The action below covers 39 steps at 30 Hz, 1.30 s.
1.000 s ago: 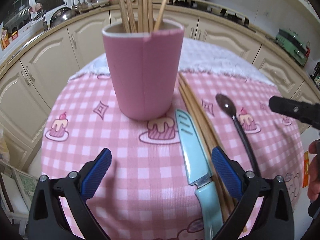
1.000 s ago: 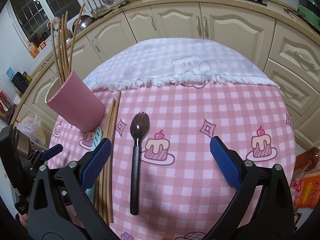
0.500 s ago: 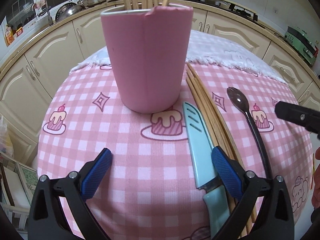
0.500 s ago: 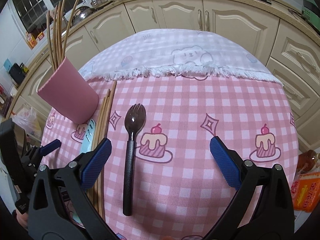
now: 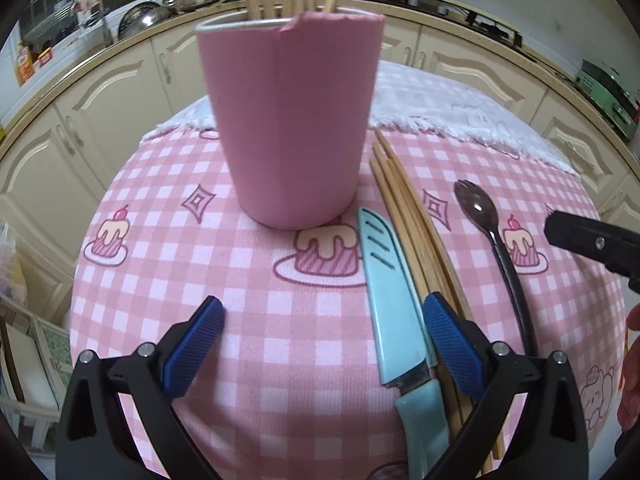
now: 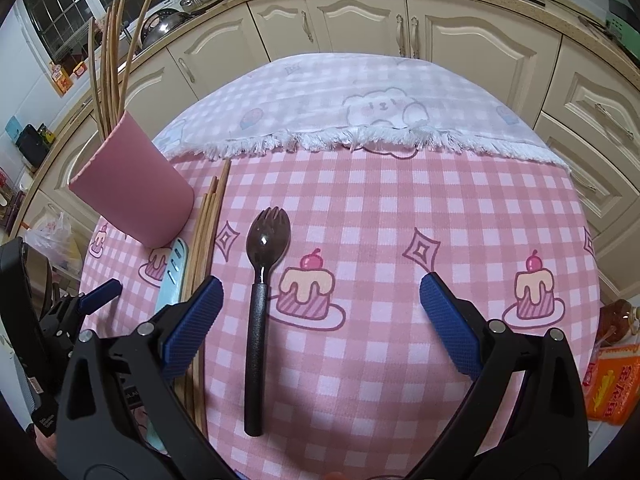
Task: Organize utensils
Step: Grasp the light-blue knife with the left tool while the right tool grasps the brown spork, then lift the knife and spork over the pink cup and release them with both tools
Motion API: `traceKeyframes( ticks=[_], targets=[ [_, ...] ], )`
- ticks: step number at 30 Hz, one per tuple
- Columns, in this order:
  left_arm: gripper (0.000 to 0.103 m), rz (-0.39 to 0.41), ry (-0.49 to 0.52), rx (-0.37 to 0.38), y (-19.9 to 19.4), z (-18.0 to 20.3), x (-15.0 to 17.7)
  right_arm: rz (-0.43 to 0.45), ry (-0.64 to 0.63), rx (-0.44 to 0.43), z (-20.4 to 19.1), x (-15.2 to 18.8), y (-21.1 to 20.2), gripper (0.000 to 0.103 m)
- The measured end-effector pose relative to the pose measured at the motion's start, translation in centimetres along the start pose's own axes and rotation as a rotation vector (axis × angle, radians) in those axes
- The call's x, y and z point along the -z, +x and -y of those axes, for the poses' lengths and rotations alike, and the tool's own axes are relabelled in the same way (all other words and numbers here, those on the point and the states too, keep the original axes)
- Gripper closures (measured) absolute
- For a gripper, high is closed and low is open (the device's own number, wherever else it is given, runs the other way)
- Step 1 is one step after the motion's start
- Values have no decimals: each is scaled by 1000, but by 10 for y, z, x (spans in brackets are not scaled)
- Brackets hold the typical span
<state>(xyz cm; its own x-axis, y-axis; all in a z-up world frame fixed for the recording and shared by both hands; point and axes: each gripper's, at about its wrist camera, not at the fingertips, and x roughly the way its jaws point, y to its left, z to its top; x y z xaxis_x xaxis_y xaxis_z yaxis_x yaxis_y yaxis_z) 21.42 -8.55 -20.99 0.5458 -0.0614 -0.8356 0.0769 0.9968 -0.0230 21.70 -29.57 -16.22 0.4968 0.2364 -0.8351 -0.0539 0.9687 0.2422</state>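
A pink cup [image 5: 294, 120] [image 6: 134, 188] holding several wooden chopsticks stands on the pink checked tablecloth [image 5: 280, 340]. To its right lie a light blue knife [image 5: 396, 312] [image 6: 173, 272], a bundle of wooden chopsticks [image 5: 416, 224] [image 6: 206, 220] and a black spork [image 5: 492, 240] [image 6: 258, 304]. My left gripper [image 5: 320, 344] is open and empty, just short of the cup, its right finger over the knife and chopsticks. My right gripper [image 6: 320, 320] is open and empty, with the spork's handle inside its left finger.
A white fringed cloth [image 6: 360, 104] covers the table's far half. Cream kitchen cabinets [image 6: 460, 32] curve round behind. An orange packet [image 6: 612, 388] and a bottle sit beyond the table's right edge. A plastic bag [image 6: 52, 236] lies to the left.
Both grippers have moved forward and lower toward the table; the cup looms larger in the left view and the spork nearer in the right view. Nothing was grasped.
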Motion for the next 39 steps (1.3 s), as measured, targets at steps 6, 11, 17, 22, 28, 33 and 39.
traceKeyframes(
  ticks=[6, 11, 17, 22, 28, 33, 39],
  targets=[
    [5, 13, 7, -18, -1, 2, 3, -16, -18, 14, -3, 1, 3, 6],
    [38, 13, 72, 16, -6, 11, 1, -73, -78, 53, -15, 1, 16, 6],
    [65, -11, 105, 108, -9, 13, -2, -136, -148, 70, -37, 0, 36, 30],
    [76, -35, 129, 161, -8, 14, -5, -142, -247, 110, -60, -1, 40, 82],
    [78, -63, 99, 242, -7, 6, -7, -143, -228, 50, -58, 6, 35, 91],
    [78, -47, 90, 272, -15, -1, -1, -88, -171, -30, -43, 9, 14, 91],
    [78, 44, 96, 316, -39, -7, 1, 23, -98, -125, -27, 4, -12, 91]
  ],
)
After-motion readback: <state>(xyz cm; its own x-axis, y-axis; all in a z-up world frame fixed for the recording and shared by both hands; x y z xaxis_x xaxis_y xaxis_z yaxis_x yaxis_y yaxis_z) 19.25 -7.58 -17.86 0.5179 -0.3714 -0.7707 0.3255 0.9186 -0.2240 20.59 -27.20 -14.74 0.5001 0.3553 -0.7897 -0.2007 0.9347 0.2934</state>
